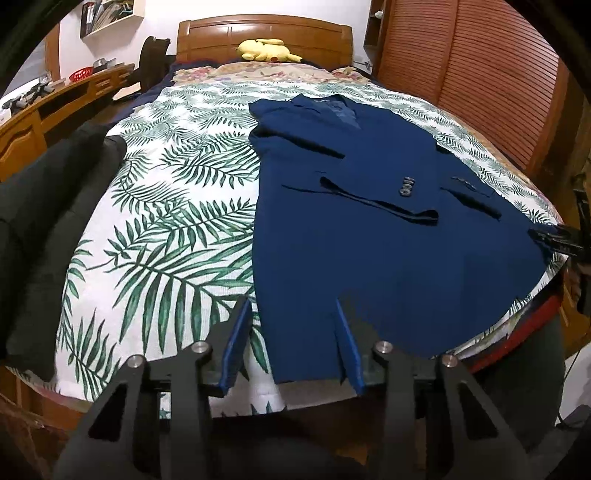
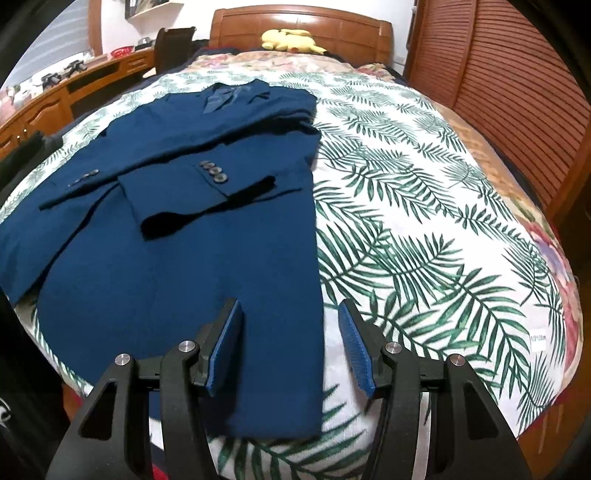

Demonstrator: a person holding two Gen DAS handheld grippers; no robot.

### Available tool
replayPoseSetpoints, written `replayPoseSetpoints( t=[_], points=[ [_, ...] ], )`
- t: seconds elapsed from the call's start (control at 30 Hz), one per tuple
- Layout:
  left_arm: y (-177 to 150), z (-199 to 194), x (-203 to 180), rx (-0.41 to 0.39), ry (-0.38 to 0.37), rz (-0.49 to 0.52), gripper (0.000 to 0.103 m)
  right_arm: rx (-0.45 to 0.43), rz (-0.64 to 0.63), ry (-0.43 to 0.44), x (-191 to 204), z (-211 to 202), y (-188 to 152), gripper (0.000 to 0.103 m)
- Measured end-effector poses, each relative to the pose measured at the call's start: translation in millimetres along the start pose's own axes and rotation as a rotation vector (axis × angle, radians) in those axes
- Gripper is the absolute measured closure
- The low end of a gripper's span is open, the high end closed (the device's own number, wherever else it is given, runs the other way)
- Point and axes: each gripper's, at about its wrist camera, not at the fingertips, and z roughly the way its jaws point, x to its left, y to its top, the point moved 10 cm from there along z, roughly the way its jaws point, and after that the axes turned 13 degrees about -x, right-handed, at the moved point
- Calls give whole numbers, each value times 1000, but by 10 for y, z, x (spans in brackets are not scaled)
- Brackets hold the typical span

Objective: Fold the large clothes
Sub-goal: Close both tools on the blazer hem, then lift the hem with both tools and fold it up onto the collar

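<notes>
A dark blue suit jacket (image 1: 369, 229) lies flat on the leaf-print bed cover (image 1: 166, 221), collar toward the headboard, both sleeves folded across it with the cuff buttons (image 1: 405, 186) showing. My left gripper (image 1: 291, 301) hovers open over the jacket's near left hem corner, one blue pad off the cloth and the other over the hem slit. In the right wrist view the jacket (image 2: 166, 277) fills the left half. My right gripper (image 2: 290, 301) is open and straddles the jacket's right edge near the hem. Neither gripper's pads press on the cloth.
A black garment (image 1: 55, 221) lies along the bed's left side. A yellow plush toy (image 1: 266, 50) sits by the wooden headboard (image 1: 266, 33). A wooden desk (image 1: 55, 99) runs along the left and a slatted wooden wardrobe (image 1: 480, 74) stands at the right.
</notes>
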Motion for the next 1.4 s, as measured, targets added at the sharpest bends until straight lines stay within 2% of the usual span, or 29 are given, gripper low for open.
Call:
replayPoseSetpoints(
  t=[0.43, 0.47, 0.53, 0.6, 0.67, 0.73, 0.8, 1.0, 1.13, 1.33, 1.4],
  points=[
    [-45, 9, -14, -1, 10, -12, 59, 7, 39, 31, 29, -5, -104, 47],
    [-47, 6, -23, -1, 7, -12, 60, 21, 45, 53, 60, 9, -123, 51],
    [-64, -8, -117, 8, -47, -21, 64, 23, 30, 72, 102, -4, -126, 57],
    [-65, -15, -158, 10, -42, -6, 69, 26, 24, 85, 131, -13, -115, 66],
    [-45, -34, -189, 5, -42, 5, 83, 19, 16, 105, 179, -32, -81, 86],
    [20, -72, -207, -11, -47, 3, 95, 5, 6, 126, 227, -63, -40, 95],
    [92, -107, -216, -22, -48, 7, 101, -9, 22, 151, 257, -82, 13, 97],
    [521, -311, -288, -111, -59, 44, 103, -96, 58, 170, 259, -252, 388, 99],
    [1037, -493, -494, -202, -98, 95, 103, -171, 89, 189, 271, -447, 757, 100],
    [1844, -679, -901, -291, -151, 160, 103, -243, 73, 207, 430, -681, 1382, 101],
    [1970, -767, -988, -311, -151, 188, 103, -279, 57, 204, 493, -829, 1581, 102]
  ],
)
